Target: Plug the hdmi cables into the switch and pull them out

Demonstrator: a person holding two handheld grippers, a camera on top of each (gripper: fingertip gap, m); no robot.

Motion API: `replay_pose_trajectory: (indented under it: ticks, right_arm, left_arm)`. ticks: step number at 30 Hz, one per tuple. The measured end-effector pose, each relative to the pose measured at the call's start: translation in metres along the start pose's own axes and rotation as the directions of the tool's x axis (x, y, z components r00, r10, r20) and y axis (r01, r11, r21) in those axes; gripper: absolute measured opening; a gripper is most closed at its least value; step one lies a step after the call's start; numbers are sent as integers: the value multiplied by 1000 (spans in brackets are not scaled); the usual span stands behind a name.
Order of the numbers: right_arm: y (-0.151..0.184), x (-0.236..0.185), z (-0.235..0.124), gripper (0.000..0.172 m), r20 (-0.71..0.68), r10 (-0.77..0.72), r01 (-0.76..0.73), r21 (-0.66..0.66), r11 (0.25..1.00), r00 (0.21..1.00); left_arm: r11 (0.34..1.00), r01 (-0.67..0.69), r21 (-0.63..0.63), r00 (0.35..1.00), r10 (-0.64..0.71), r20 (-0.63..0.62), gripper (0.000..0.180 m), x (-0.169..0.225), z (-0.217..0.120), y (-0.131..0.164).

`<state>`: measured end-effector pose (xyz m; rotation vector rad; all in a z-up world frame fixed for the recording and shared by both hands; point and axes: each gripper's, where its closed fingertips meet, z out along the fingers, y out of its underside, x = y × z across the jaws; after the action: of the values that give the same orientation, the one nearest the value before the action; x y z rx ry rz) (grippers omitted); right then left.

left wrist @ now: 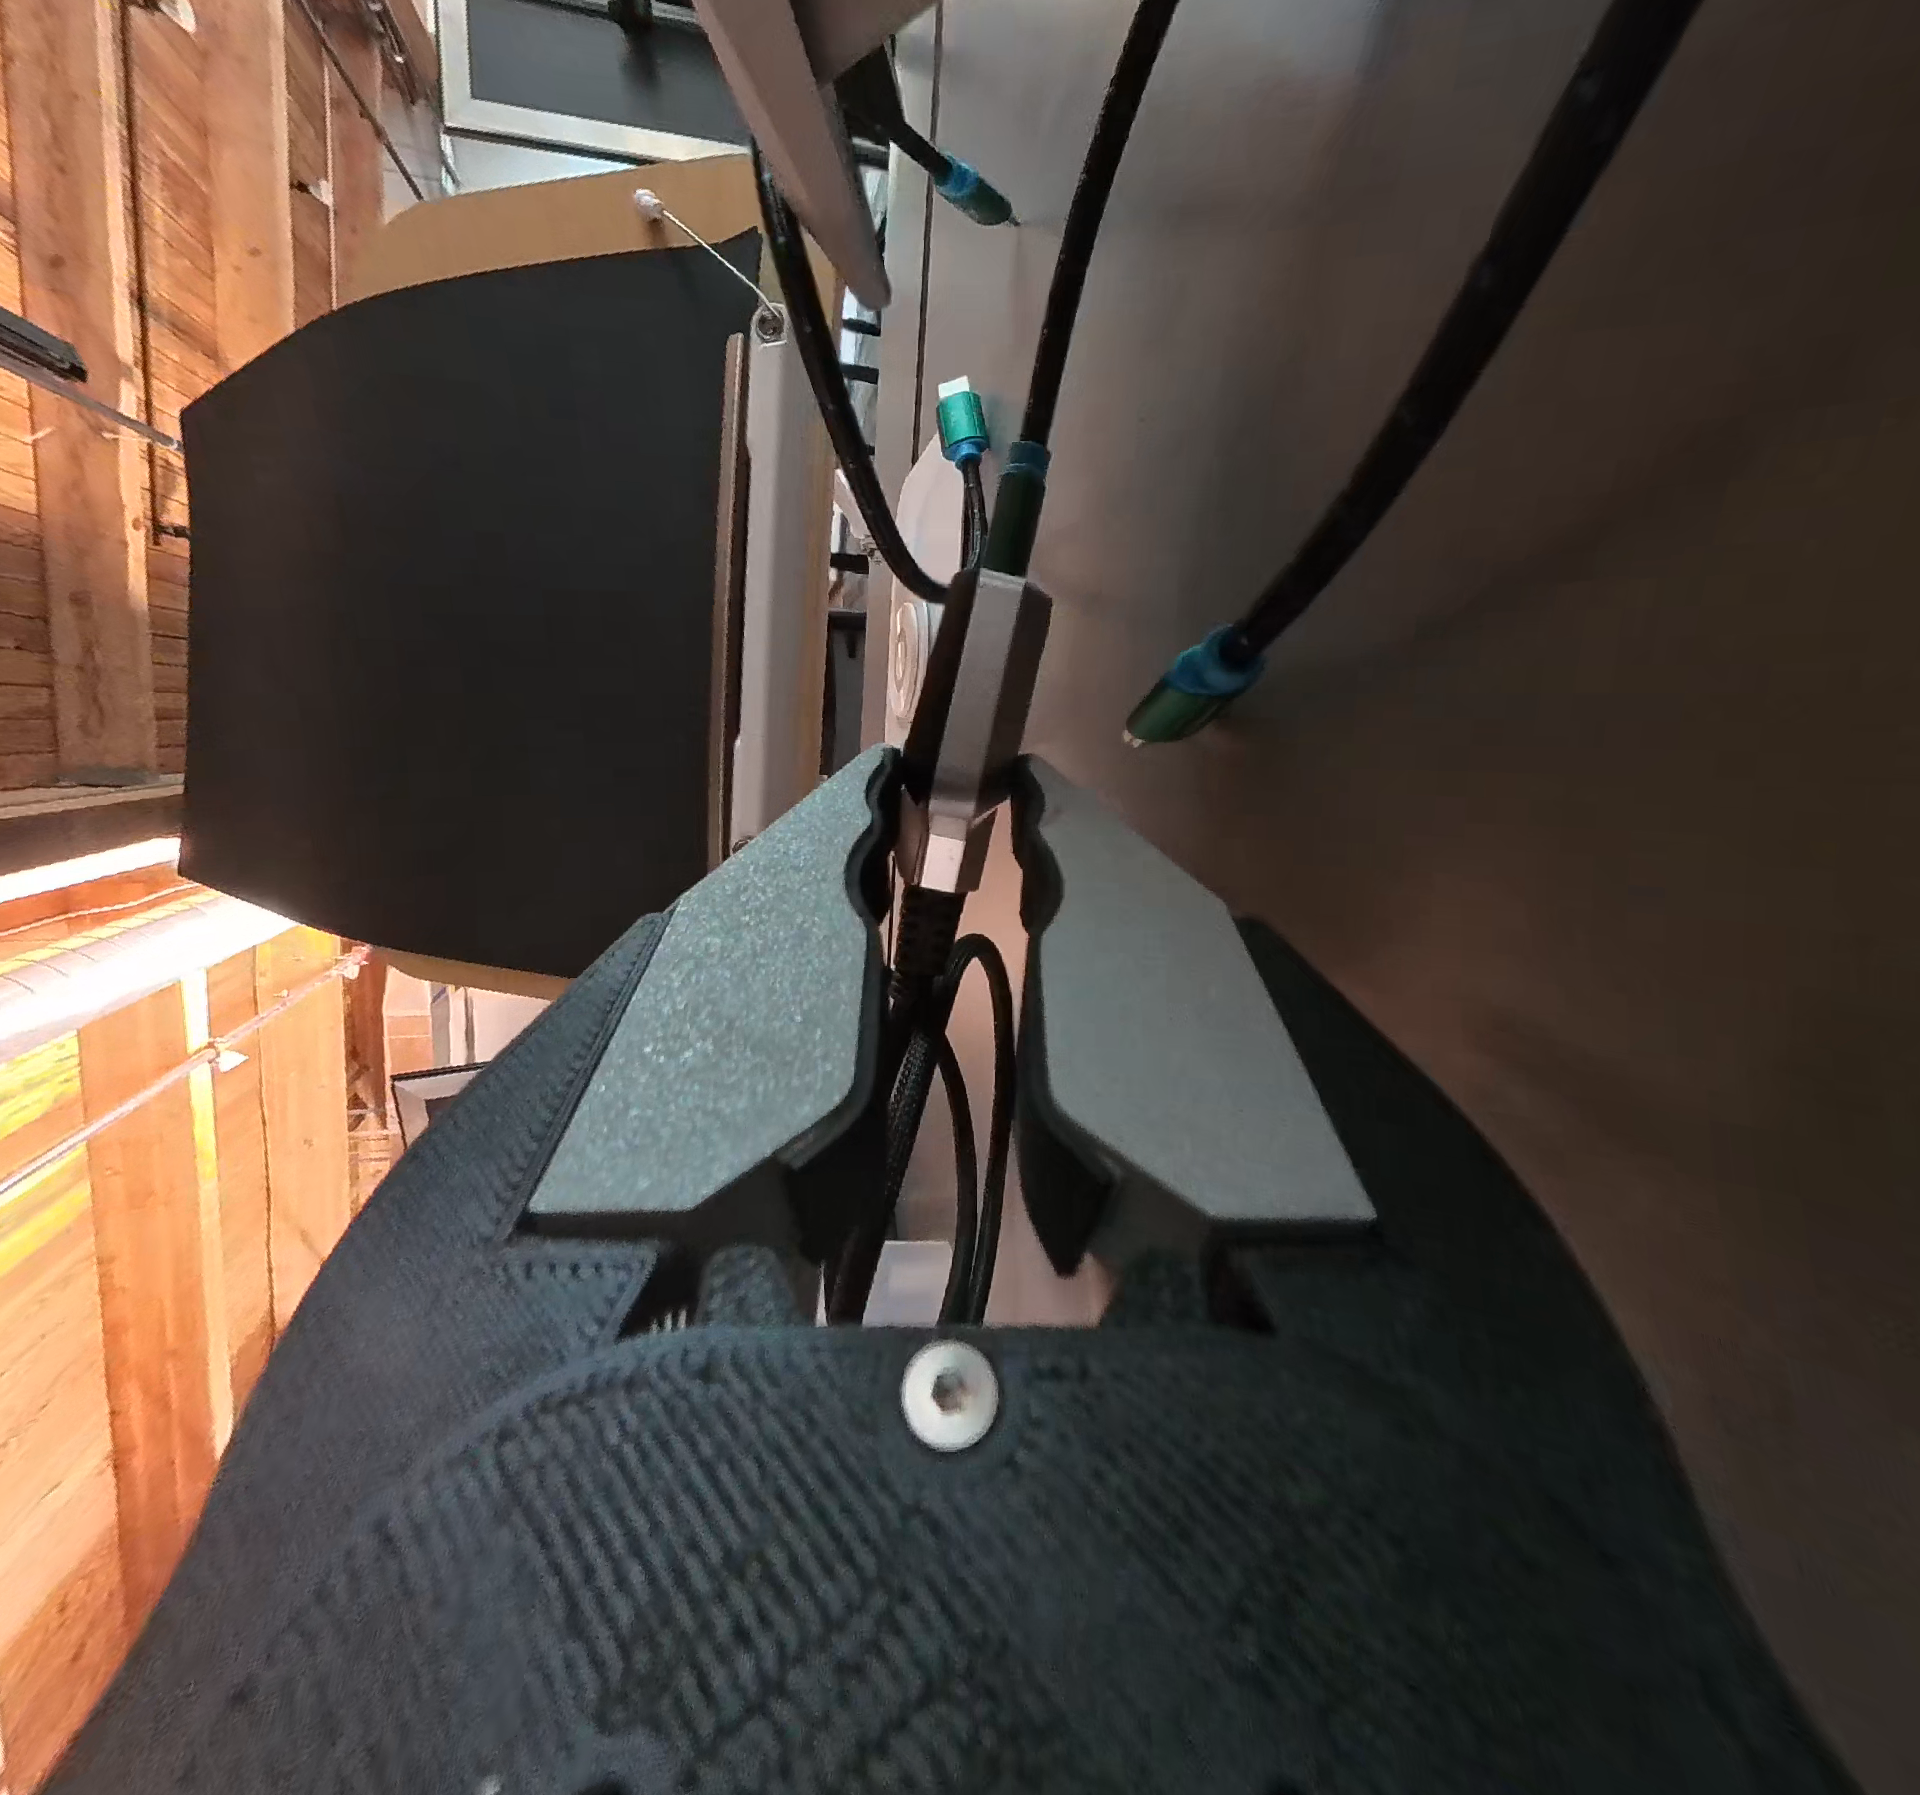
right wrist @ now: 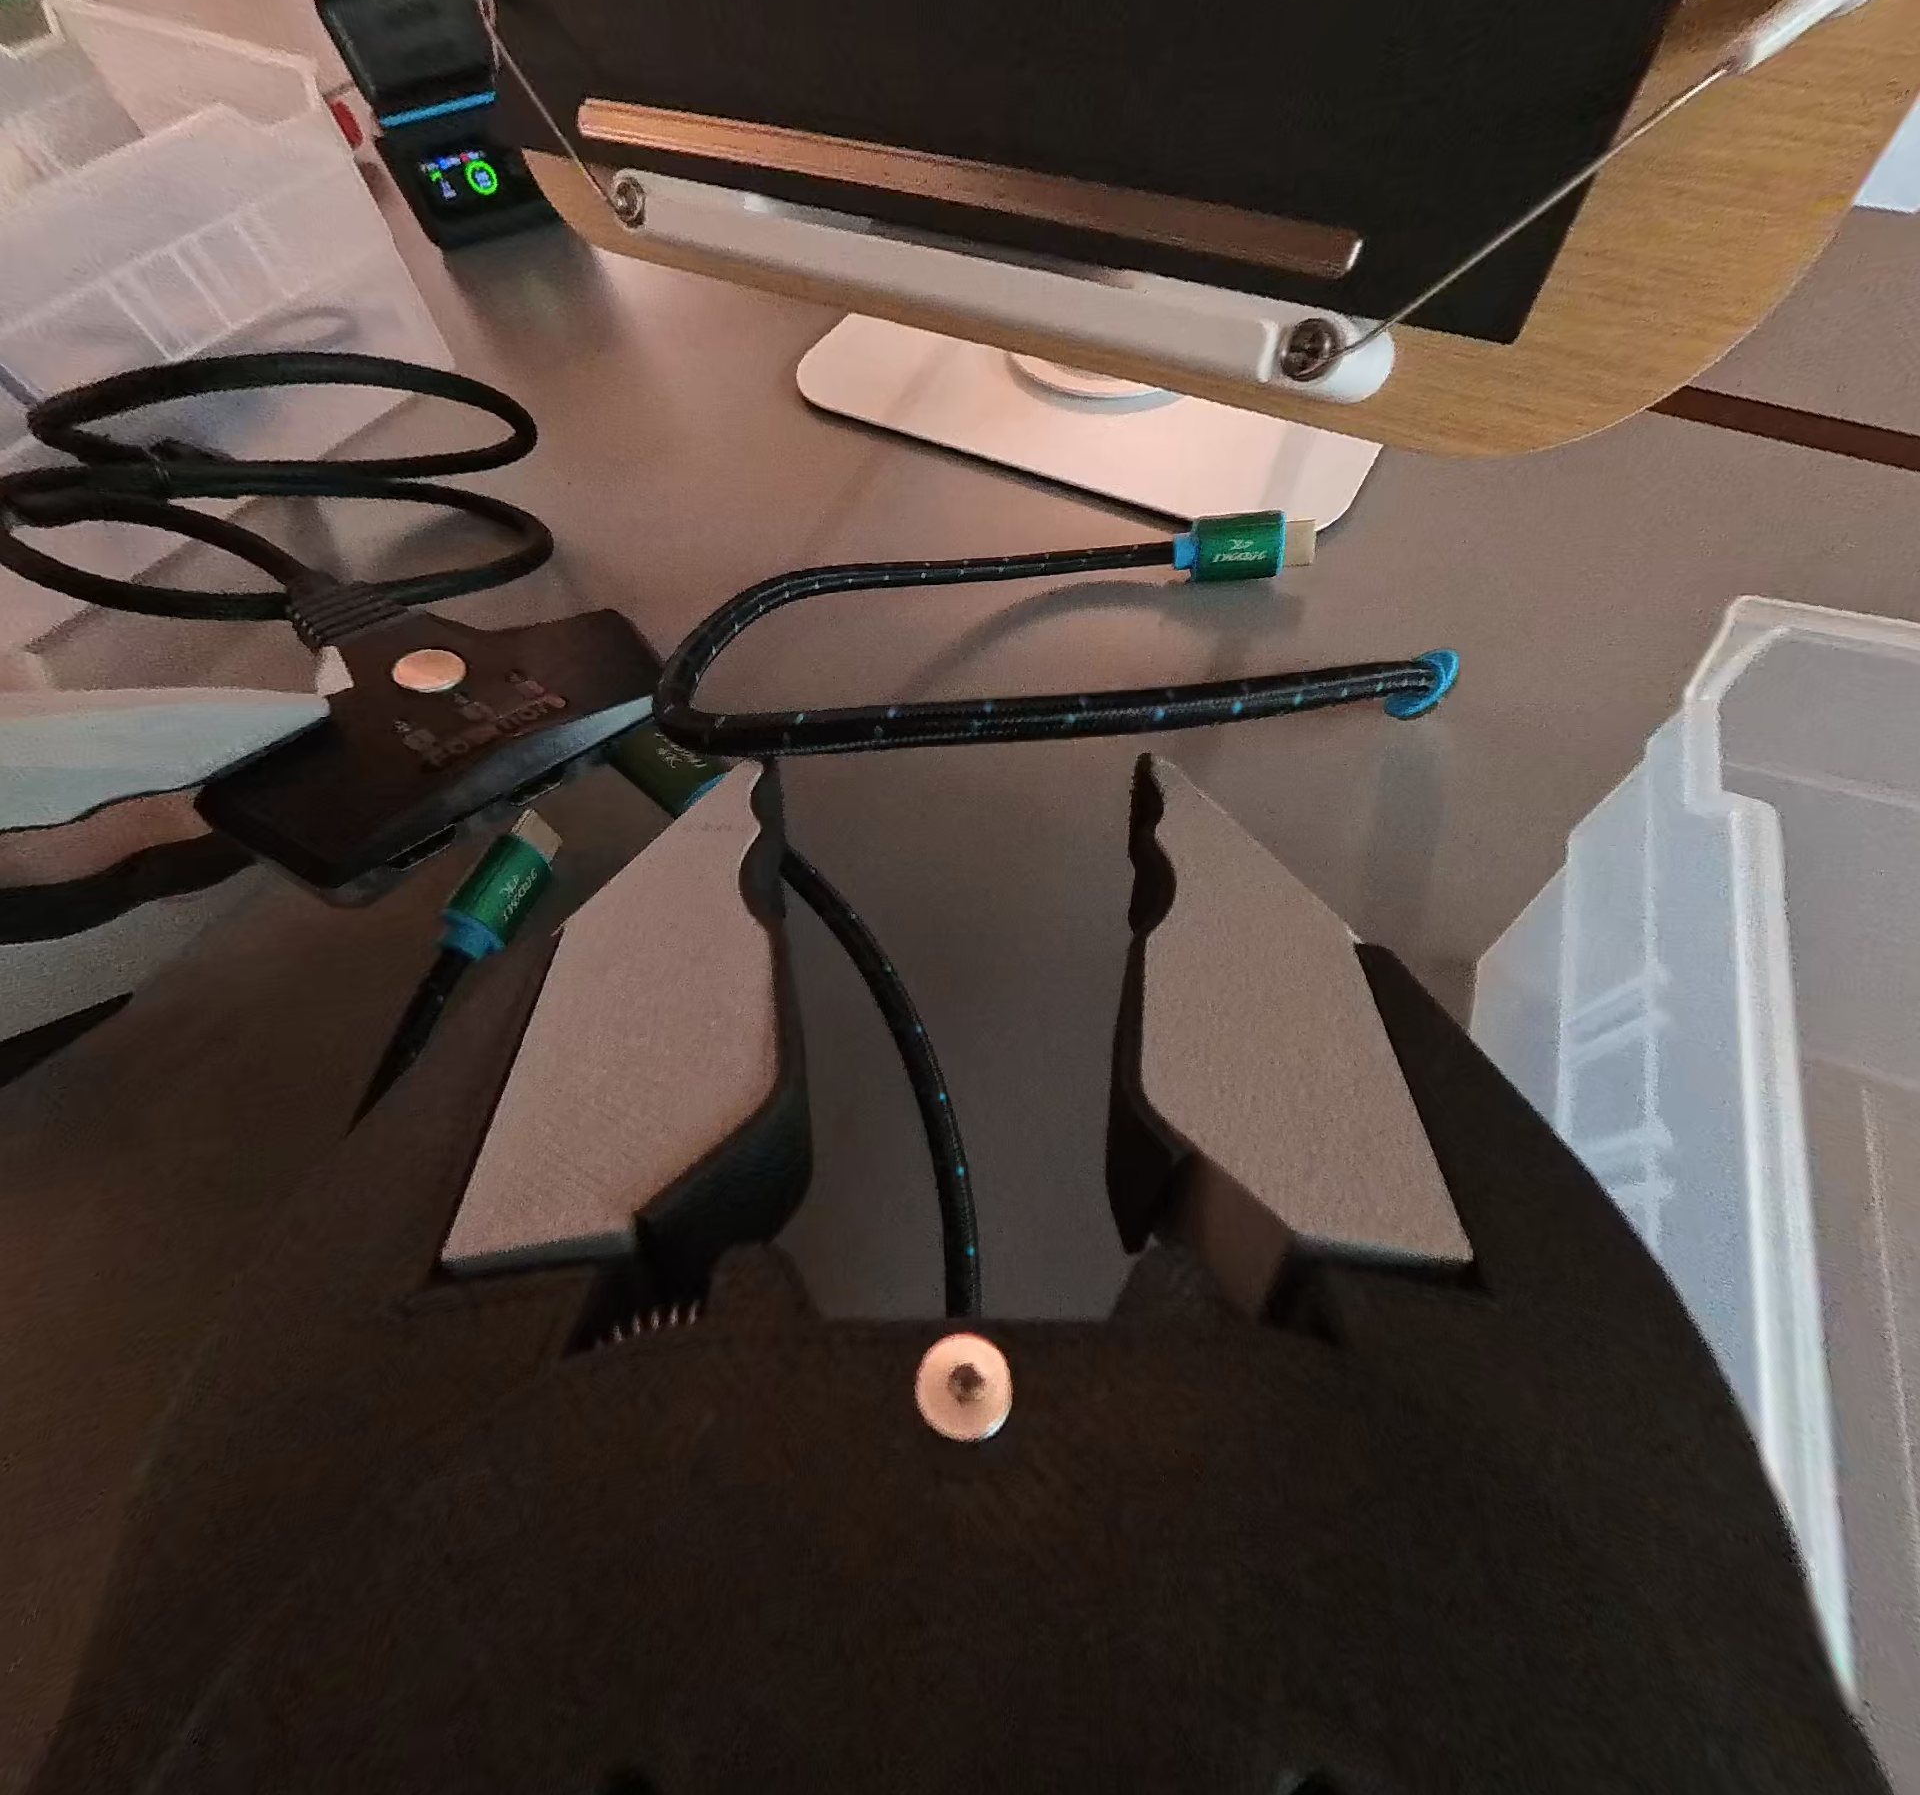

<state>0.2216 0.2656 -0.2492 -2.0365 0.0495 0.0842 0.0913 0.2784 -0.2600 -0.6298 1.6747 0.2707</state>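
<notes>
In the left wrist view my left gripper (left wrist: pixel 961 784) is turned on its side and shut on the near end of the HDMI switch (left wrist: pixel 987 675), a flat grey and black box seen edge-on. One green HDMI plug (left wrist: pixel 1013 524) sits in its far end. Loose green plugs lie beyond (left wrist: pixel 961 415) and to the right (left wrist: pixel 1184 706). In the right wrist view the switch (right wrist: pixel 447 737) shows its silver button, with one plug (right wrist: pixel 665 758) in a port and another (right wrist: pixel 499 888) loose beside it. My right gripper (right wrist: pixel 954 774) is open over the table; a braided cable (right wrist: pixel 935 1101) runs between its fingers untouched.
A dark screen on a white stand (right wrist: pixel 1081 415) with a wooden board stands behind. Translucent plastic bins sit at the right (right wrist: pixel 1714 1018) and far left (right wrist: pixel 156 187). A coiled black cable (right wrist: pixel 281 478), a small lit device (right wrist: pixel 447 104) and another green plug (right wrist: pixel 1242 545) lie on the table.
</notes>
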Motion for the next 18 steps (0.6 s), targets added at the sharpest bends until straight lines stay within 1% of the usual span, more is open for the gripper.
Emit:
replay_pose_trajectory:
  ticks: [12,18]
  right_arm:
    - [9,0,2,64,0,-20,20,-61,998,1000]
    - [14,4,4,57,-35,-43,40,-95,995,998]
  left_arm:
    - [1000,-4,-2,1000,4,20,18,-4,-1,2]
    - [999,-28,16,1000,28,7,18,0,-3,0]
